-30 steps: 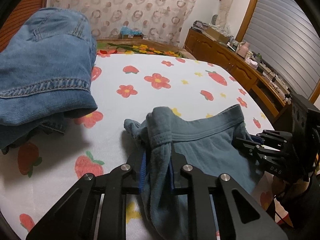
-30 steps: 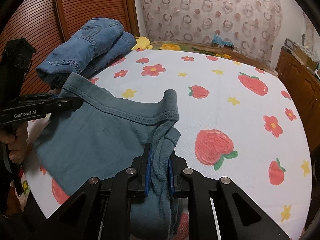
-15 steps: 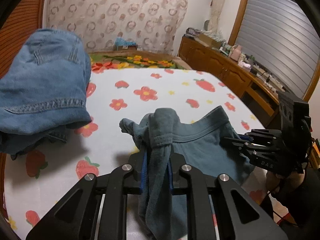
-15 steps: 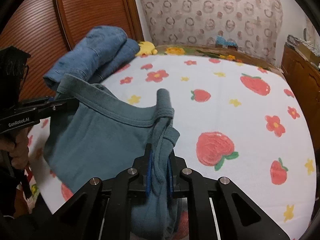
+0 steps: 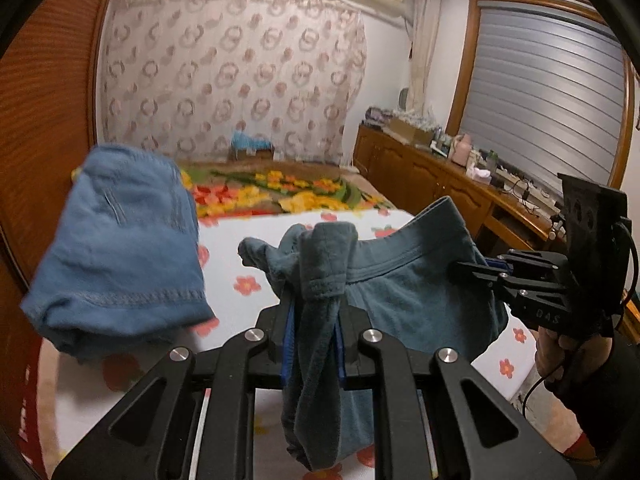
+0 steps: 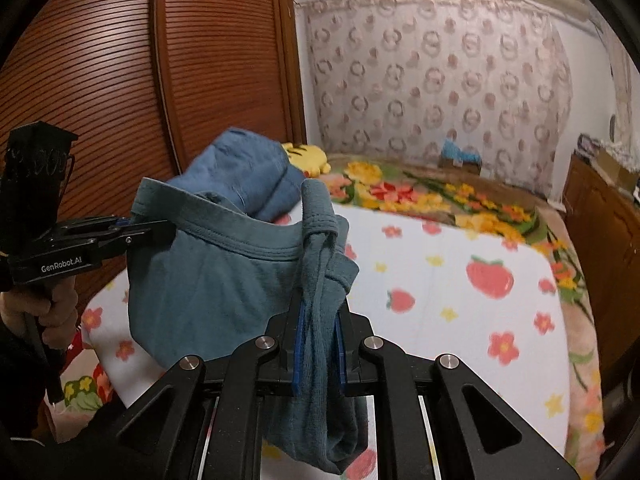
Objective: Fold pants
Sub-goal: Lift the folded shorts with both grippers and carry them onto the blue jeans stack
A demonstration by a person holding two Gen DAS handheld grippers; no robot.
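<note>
We hold the teal cotton pants (image 5: 400, 304) clenched in our left tool (image 5: 312, 320) and right tool (image 6: 318, 336) above the strawberry-print bed (image 6: 460, 320).

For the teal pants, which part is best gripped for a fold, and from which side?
Grip the teal pants at the two ends of the waistband, one gripper from each side. The left gripper and right gripper already pinch there, and its thick stitched edge hangs stretched between them.

My fingers (image 5: 288, 344) are matte black with blue pads, silver screws on the linkages, white "GenRobot.AI" lettering, a black cable, dark sleeves.
</note>
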